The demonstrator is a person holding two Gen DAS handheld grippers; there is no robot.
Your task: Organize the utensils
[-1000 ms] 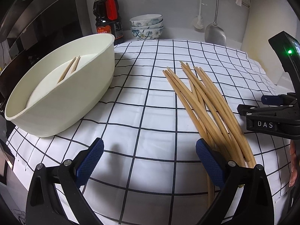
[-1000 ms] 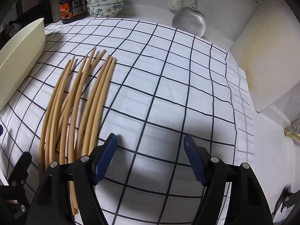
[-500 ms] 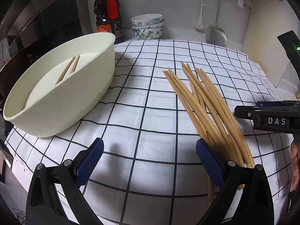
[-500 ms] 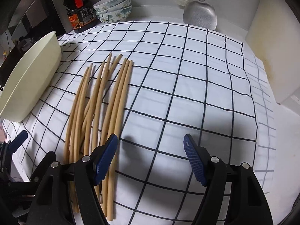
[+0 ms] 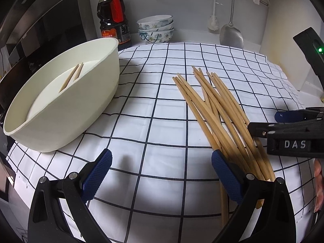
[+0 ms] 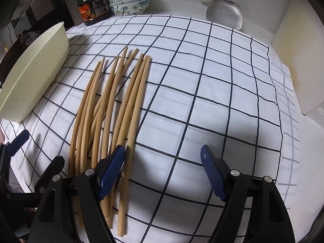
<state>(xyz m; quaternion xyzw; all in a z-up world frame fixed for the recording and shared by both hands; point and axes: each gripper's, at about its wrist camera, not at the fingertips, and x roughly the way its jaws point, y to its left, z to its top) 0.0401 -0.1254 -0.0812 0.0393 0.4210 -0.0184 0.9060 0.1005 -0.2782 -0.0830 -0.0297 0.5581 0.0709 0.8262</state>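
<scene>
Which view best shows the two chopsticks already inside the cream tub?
The left wrist view: it looks over the rim of the cream tub onto the two chopsticks inside. The right wrist view shows only the tub's outer wall, its inside hidden.

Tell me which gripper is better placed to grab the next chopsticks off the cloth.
Right, probably. The right gripper is open over the near ends of the chopsticks, its jaws just opened wider. The left gripper is open over bare cloth, beside the pile.
</scene>
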